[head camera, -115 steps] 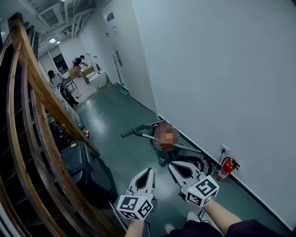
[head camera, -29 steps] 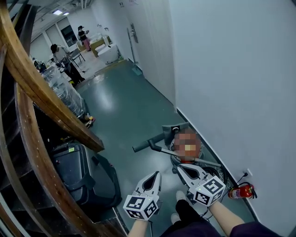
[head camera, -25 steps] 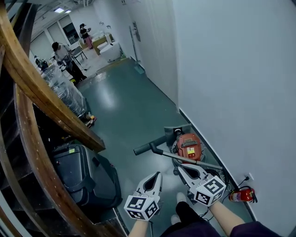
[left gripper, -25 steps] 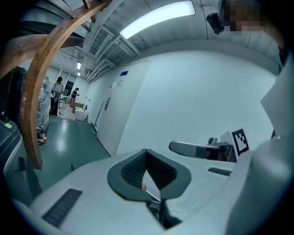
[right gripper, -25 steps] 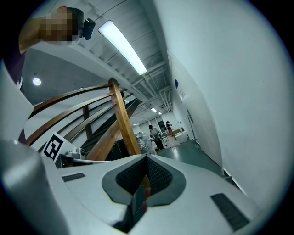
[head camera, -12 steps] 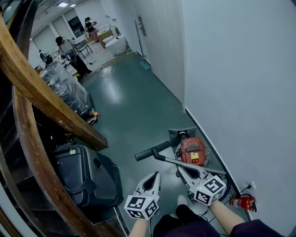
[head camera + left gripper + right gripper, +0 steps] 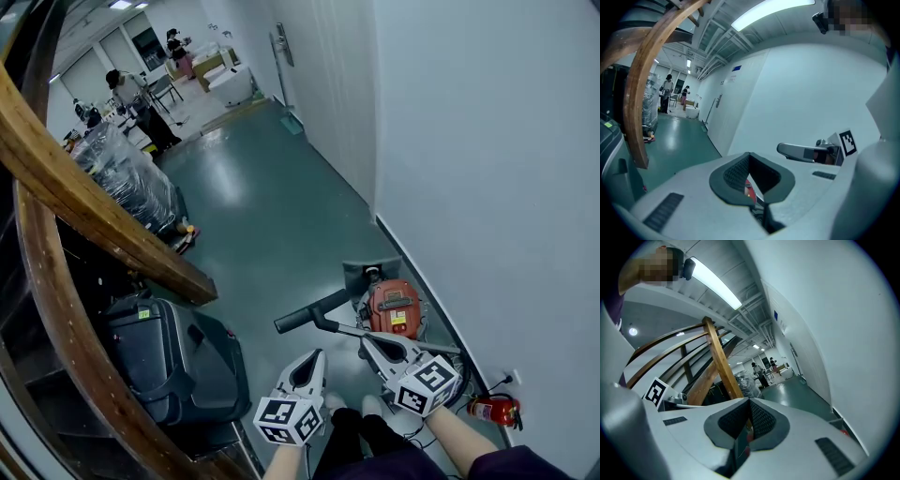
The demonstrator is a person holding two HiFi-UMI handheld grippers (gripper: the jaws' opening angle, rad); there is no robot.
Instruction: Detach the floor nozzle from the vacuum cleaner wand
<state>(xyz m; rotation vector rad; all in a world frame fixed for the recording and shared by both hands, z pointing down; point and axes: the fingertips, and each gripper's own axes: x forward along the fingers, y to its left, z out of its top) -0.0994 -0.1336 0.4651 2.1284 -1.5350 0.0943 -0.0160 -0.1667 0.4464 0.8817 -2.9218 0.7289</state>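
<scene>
Head view: the red vacuum cleaner (image 7: 394, 309) sits on the floor by the wall. Its wand (image 7: 398, 337) lies across it, long axis left to right, black grip pointing left. The grey floor nozzle (image 7: 368, 274) lies just beyond. A black case (image 7: 173, 361) stands shut, its contents hidden.

Left gripper view: the left gripper (image 7: 749, 157) has its jaws pressed together on nothing.

Right gripper view: the right gripper (image 7: 750, 402) is likewise closed.

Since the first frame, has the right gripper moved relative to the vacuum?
Yes. The right gripper has come forward toward the red vacuum canister. Its tip now sits by the wand, and the fire extinguisher has dropped behind it.
</scene>
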